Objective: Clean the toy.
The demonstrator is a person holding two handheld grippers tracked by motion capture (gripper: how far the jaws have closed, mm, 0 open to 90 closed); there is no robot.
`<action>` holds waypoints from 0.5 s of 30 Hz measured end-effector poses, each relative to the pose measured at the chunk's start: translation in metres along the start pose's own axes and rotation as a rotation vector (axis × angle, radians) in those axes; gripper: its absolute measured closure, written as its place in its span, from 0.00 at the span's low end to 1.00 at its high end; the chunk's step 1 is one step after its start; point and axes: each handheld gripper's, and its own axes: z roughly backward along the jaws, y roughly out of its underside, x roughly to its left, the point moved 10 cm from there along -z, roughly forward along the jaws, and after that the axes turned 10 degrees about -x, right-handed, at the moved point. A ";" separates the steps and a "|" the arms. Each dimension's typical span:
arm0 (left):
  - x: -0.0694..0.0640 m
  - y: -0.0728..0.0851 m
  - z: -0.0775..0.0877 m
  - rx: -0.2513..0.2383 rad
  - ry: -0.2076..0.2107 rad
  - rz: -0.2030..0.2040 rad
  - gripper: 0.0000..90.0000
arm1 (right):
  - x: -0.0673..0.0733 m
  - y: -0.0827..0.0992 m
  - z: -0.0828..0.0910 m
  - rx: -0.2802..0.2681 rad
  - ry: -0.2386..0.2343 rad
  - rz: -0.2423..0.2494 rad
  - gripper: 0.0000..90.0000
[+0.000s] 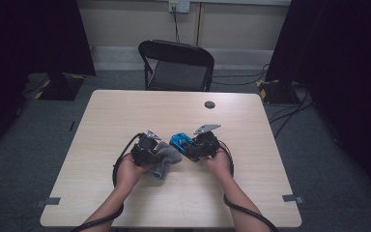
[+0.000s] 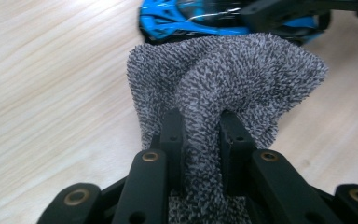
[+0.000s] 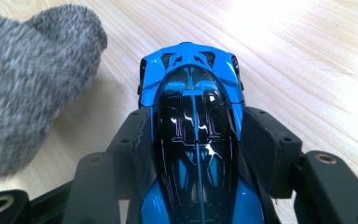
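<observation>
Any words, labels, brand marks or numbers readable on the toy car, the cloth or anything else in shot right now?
None can be read.
Blue and black toy car: thin line graphics, no lettering.
Grey knitted cloth: no tag or print.
Light wooden table: no markings.
Wall socket: too small to tell.

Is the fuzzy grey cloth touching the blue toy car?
Cannot tell. In the left gripper view the grey cloth overlaps the blue toy car; the right gripper view shows table between them.
</observation>
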 end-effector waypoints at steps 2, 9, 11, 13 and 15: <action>-0.006 0.000 -0.001 0.001 0.008 -0.013 0.83 | 0.000 0.000 0.000 0.001 0.001 0.001 0.49; -0.026 0.003 -0.007 0.003 0.054 -0.028 0.83 | 0.000 0.000 0.000 -0.003 0.001 0.002 0.49; -0.032 0.005 -0.009 0.013 0.059 -0.044 0.83 | 0.000 0.000 0.001 -0.002 0.001 0.000 0.49; -0.038 0.006 -0.011 0.014 0.074 -0.048 0.83 | 0.000 0.000 0.001 -0.001 0.001 -0.001 0.49; -0.042 0.006 -0.013 0.019 0.079 -0.057 0.83 | 0.000 0.000 0.001 0.003 0.001 -0.001 0.49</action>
